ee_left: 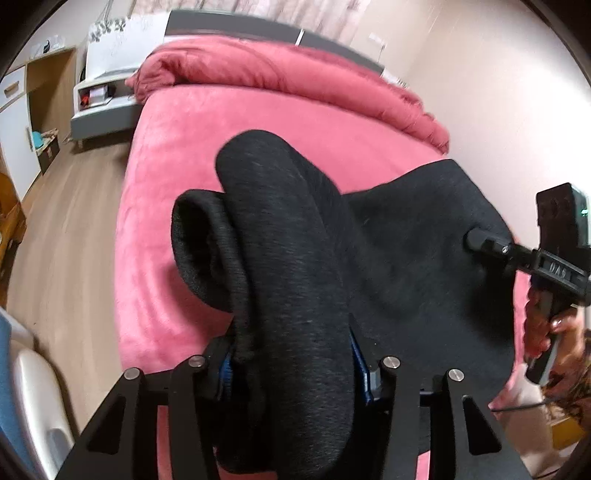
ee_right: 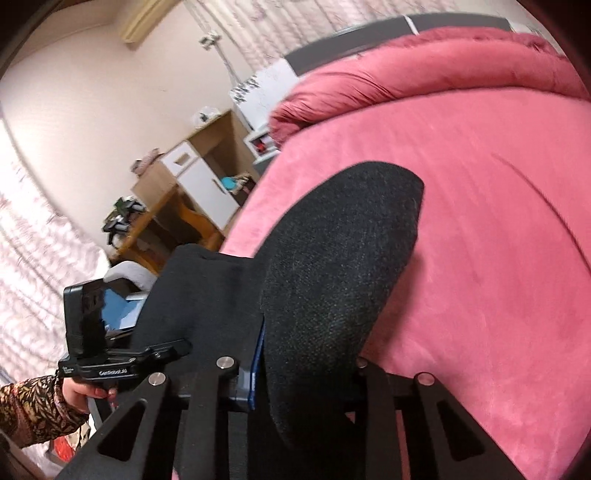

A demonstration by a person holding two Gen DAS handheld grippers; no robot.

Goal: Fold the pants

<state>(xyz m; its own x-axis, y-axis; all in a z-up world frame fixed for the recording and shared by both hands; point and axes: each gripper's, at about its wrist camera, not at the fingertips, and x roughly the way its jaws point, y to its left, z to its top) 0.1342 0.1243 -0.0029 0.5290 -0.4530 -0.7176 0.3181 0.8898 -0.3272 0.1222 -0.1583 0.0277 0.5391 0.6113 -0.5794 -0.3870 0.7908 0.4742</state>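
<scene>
- Pink plush bedding point(ee_left: 192, 229) covers the bed; a rumpled pink duvet point(ee_left: 258, 70) lies along its far end, below a grey headboard point(ee_left: 236, 22).
- Beside the bed stand a wood-and-white cabinet point(ee_right: 199, 173) and a white nightstand point(ee_left: 107, 92), on a pale wood floor point(ee_left: 74, 229).
- Black pants point(ee_left: 295, 280), dark, matte and coarsely knit, hang above the bedding, bunched into thick rounded folds; a flat panel spreads between my two grippers.
- My left gripper point(ee_left: 291, 362) is clamped on a thick fold of the pants; cloth fills the gap between its blue-edged pads.
- My right gripper point(ee_right: 295, 376) likewise pinches a wad of the pants, whose rounded end juts forward over the bed.
- My right hand point(ee_left: 543, 332) and left hand point(ee_right: 83, 395), the latter in a patterned sleeve point(ee_right: 33, 410), hold the handles.
</scene>
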